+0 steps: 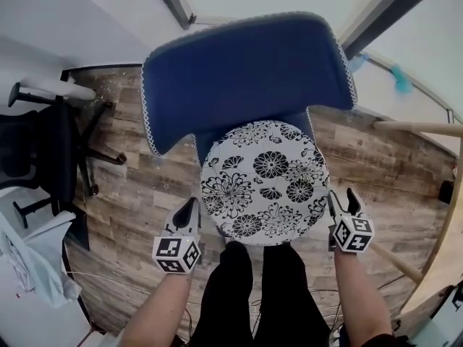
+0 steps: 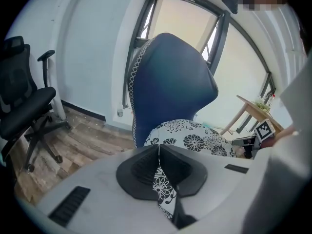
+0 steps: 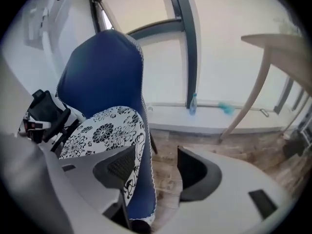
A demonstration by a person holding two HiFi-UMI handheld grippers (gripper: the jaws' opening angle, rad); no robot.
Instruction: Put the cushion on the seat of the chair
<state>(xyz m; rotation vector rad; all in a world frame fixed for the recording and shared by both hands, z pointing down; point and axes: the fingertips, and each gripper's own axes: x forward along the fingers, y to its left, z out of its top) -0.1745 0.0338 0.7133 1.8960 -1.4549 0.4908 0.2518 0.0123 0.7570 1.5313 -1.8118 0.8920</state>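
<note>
"What's that cushion (image 1: 264,179) like?"

"Round and fairly flat. It's white cloth printed with big black flowers. It lies on the seat of the blue upholstered chair (image 1: 246,71), with its far edge against the tall curved backrest. The backrest has a white zigzag trim along its rim."

"And underfoot?"

"Greyish-brown wood-grain planks (image 1: 137,186). A black office chair (image 1: 51,150) on castors stands off to the left."

"Who's got hold of the cushion?"

"The left gripper (image 1: 189,210). Its dark ribbed pads are pressed together on a fold of the flowered cloth at the cushion's near left edge. The right gripper (image 1: 343,202) has its jaws spread wide at the cushion's right rim. The printed edge lies against the inner pad, with a blue, white-trimmed strip beneath it. I can't tell whether that strip is cushion or seat. The outer pad stands clear, and bare floor shows in the gap."
</note>
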